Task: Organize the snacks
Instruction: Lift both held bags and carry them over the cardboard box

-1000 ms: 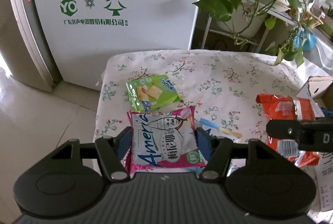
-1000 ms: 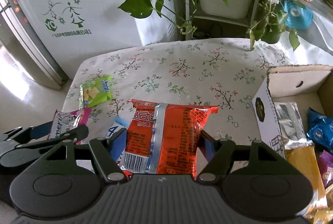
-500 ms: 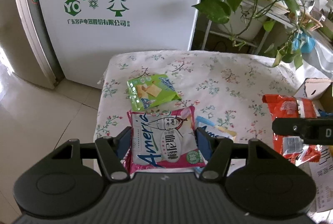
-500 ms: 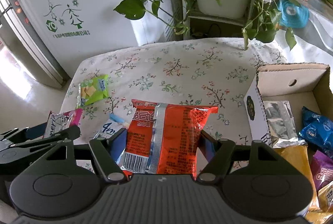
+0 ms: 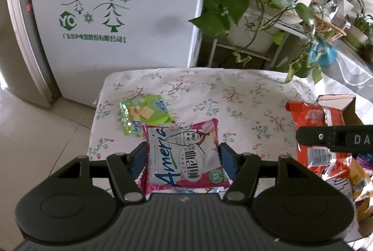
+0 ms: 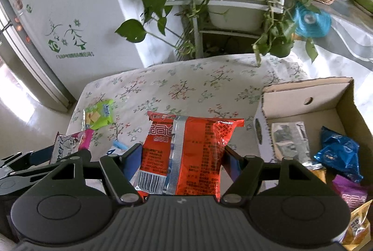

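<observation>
My left gripper (image 5: 183,154) clamps the pink packet (image 5: 184,155) by its side edges, my right gripper (image 6: 180,157) likewise pinches the orange packet (image 6: 186,155), both lifted clear of the table (image 6: 198,78) for the cardboard box (image 6: 310,87) at right

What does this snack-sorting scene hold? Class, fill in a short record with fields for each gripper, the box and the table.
left gripper: shut on pink snack packet
right gripper: shut on orange noodle packet
cardboard box: open, several packets inside
table: floral cloth; green cracker packet lying on it
</observation>
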A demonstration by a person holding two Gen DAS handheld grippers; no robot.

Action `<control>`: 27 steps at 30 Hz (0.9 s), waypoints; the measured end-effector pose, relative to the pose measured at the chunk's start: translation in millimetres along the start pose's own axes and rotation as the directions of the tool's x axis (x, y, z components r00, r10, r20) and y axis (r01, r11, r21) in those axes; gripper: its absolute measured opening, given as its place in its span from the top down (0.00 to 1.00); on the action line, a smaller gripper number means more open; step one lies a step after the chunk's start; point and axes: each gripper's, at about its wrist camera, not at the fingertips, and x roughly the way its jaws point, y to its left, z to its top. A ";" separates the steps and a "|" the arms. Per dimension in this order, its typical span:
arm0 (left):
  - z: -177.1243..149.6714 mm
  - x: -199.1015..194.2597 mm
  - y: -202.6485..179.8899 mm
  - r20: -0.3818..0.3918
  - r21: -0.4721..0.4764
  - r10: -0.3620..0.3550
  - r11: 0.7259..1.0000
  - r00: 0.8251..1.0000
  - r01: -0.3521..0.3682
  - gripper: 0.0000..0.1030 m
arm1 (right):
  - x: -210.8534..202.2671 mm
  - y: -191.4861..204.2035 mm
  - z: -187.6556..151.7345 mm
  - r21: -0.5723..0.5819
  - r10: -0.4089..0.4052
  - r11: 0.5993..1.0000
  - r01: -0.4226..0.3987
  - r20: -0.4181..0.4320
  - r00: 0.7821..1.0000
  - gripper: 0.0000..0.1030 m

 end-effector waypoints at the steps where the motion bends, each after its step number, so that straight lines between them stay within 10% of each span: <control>1: 0.6 -1.2 -2.8 0.002 0.003 -0.005 1.000 1.000 0.005 0.37 | -1.7 -2.4 0.0 0.004 -0.002 1.000 0.002 0.004 1.000 0.24; 27: 0.0 -16.2 -119.3 0.048 0.127 -0.183 0.976 0.982 0.175 0.37 | -55.7 -93.8 -2.6 0.160 -0.079 0.985 0.060 0.117 0.990 0.24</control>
